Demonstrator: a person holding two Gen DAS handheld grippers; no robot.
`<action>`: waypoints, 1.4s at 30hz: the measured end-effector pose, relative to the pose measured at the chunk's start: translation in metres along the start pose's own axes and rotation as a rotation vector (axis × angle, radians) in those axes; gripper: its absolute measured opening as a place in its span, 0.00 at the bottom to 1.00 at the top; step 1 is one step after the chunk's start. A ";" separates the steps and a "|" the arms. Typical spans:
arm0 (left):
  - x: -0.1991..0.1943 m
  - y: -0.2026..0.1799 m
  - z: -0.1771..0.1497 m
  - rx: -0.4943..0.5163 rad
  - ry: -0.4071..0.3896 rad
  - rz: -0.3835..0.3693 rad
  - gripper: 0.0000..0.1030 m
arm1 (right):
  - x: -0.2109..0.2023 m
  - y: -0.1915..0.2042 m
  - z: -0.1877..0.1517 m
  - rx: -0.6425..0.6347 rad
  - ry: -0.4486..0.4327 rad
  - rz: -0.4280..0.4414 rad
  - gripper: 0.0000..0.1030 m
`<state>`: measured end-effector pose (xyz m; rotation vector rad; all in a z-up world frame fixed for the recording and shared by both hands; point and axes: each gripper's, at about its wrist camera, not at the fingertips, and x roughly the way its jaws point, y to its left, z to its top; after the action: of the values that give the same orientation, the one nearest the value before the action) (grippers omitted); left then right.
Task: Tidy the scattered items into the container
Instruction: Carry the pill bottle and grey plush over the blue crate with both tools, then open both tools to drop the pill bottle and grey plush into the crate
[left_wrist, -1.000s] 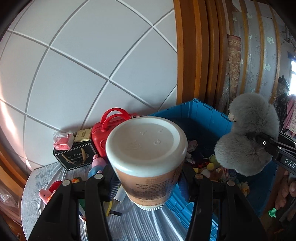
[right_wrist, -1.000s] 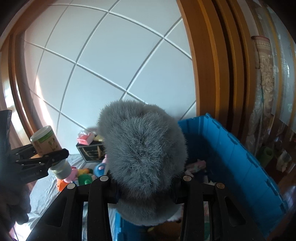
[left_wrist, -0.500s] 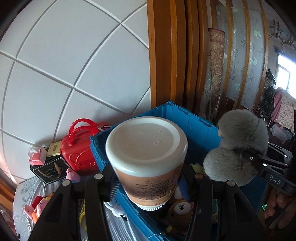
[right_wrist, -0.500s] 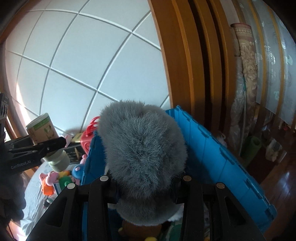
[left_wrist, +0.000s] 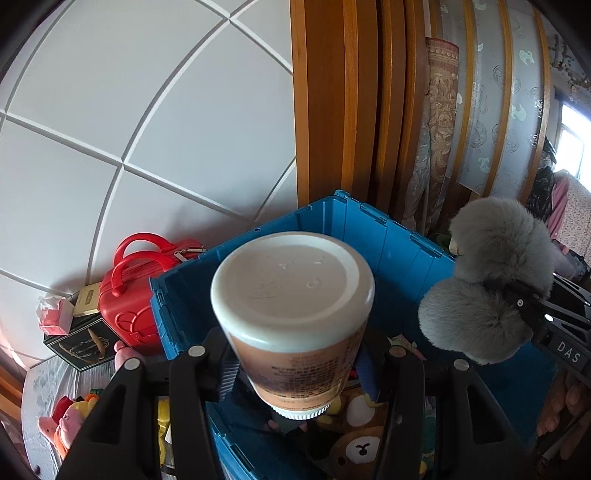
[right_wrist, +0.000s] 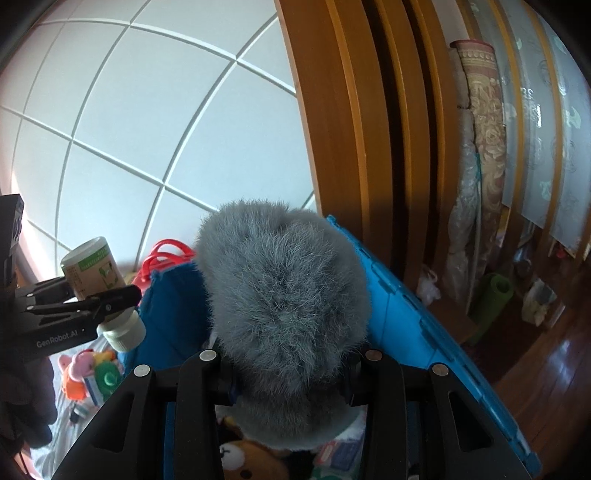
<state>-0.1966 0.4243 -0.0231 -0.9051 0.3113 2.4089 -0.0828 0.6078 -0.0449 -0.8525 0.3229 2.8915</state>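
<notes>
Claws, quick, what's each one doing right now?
Left claw: closed on the white-capped bottle, held upside down.
Right claw: closed on the grey fluffy toy.

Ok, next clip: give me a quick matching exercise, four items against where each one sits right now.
Items:
1. white-lidded jar
2. grey fluffy toy
3. red case
4. bear plush

Places:
A. lying inside the blue crate
B. gripped in the right tongs
C. standing outside the crate, by the white wall
D. gripped in the left tongs

Pairs: 1-D, 2-B, 3-C, 4-A
</notes>
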 end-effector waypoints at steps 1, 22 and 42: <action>0.004 0.000 0.002 0.002 0.001 0.000 0.50 | 0.005 -0.001 0.002 -0.001 0.003 -0.002 0.36; 0.072 0.018 0.038 -0.044 -0.054 -0.013 0.52 | 0.100 0.001 0.037 -0.044 0.041 -0.029 0.41; 0.076 0.025 0.035 -0.016 -0.041 0.075 0.95 | 0.100 0.006 0.028 -0.049 0.030 -0.011 0.95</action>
<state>-0.2777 0.4483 -0.0469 -0.8636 0.3165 2.4988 -0.1818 0.6132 -0.0757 -0.9031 0.2507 2.8896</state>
